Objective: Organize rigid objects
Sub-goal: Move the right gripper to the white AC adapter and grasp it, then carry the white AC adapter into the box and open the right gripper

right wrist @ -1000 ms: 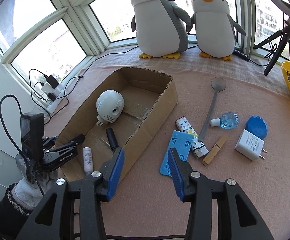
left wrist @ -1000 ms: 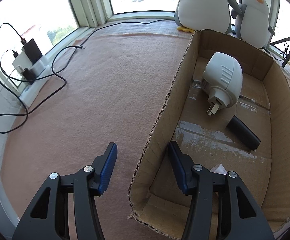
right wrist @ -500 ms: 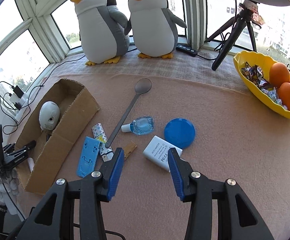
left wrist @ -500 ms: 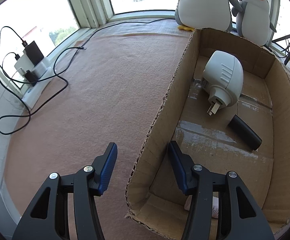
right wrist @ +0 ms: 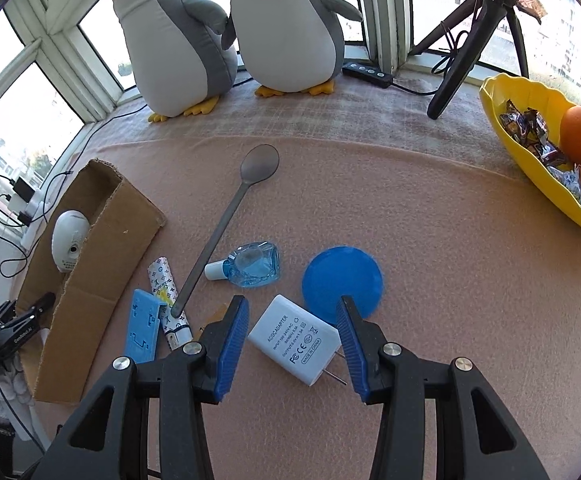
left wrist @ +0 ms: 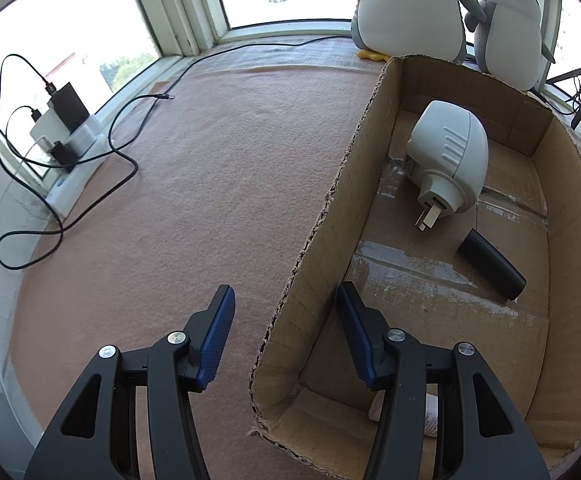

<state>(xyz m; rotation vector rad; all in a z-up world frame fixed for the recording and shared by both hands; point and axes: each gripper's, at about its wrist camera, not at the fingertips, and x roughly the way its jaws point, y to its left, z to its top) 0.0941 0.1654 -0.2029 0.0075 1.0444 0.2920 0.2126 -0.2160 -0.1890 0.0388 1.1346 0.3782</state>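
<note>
Salmon-pink felt covers the tabletop. The right gripper hangs over the white power adapter, its blue pads spread on either side and not touching it. Just beyond lie a blue round lid, a clear blue bottle, a grey spoon, a patterned tube and a blue flat piece. At the far right stands a yellow bowl. To the left stands the cardboard box, holding a white round plug-in device and a black cylinder. The left gripper straddles the box's left wall, one finger outside and one inside, with visible gaps between pads and cardboard, gripping nothing. Two plush penguins sit at the far window.
</note>
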